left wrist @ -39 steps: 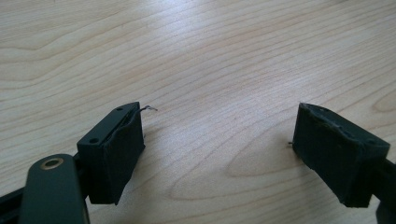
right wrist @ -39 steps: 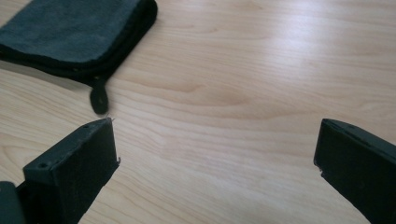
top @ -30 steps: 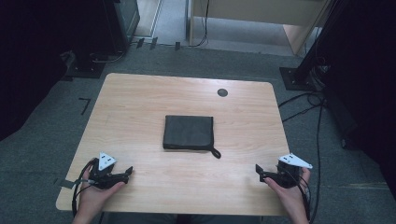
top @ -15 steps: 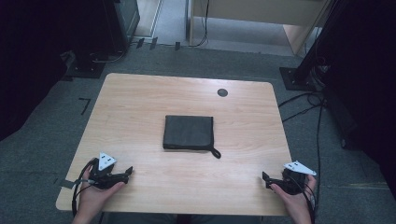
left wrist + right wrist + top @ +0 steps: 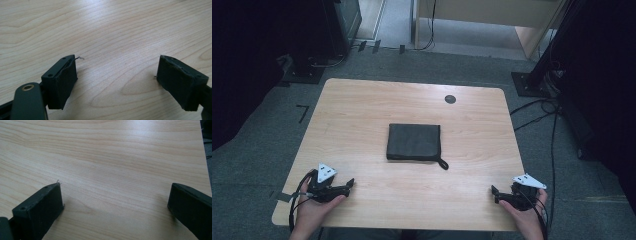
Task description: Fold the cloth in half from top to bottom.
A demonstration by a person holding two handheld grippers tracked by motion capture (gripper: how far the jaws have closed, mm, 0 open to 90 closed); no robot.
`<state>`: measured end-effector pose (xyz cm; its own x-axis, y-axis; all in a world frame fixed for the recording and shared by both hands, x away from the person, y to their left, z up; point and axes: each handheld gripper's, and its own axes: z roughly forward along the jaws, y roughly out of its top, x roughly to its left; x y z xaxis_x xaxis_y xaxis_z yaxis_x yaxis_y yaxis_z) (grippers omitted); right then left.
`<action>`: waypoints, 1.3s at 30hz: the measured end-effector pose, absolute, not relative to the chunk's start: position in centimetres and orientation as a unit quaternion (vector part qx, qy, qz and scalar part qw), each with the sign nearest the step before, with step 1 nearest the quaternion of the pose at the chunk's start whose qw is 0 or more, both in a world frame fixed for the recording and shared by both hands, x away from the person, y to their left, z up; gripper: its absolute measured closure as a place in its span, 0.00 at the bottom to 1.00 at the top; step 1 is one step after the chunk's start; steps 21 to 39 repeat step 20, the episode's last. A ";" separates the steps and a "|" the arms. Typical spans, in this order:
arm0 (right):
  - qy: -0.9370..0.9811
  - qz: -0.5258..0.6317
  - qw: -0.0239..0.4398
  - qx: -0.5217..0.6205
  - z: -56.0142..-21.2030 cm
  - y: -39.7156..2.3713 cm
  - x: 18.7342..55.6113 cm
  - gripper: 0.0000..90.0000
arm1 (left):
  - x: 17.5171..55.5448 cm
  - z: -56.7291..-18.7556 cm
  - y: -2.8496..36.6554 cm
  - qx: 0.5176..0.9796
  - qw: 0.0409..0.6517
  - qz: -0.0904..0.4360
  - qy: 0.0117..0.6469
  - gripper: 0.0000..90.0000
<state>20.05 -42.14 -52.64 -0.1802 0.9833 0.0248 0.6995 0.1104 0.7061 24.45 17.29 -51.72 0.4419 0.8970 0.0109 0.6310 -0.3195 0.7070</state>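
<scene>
Centrally, a zipped dark pouch (image 5: 414, 142) (contents hidden) lies on the table (image 5: 362, 110), both tools gaping empty.

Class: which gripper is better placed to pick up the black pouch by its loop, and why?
Right, though it's close. The loop sticks out of the pouch's near right corner, on the right gripper's side. The left gripper would have to cross over. Both are open and empty.
</scene>
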 end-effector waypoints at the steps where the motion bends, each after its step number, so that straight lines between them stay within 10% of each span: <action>1: 0.707 0.301 0.236 0.595 -52.6 -42.1 20.1 0.00 | 24.5 -51.7 17.3 0.785 0.323 0.207 0.486 0.18; 39: 0.707 0.301 0.236 0.595 -52.6 -42.1 20.1 0.00 | 24.5 -51.8 17.2 0.784 0.325 0.207 0.487 0.18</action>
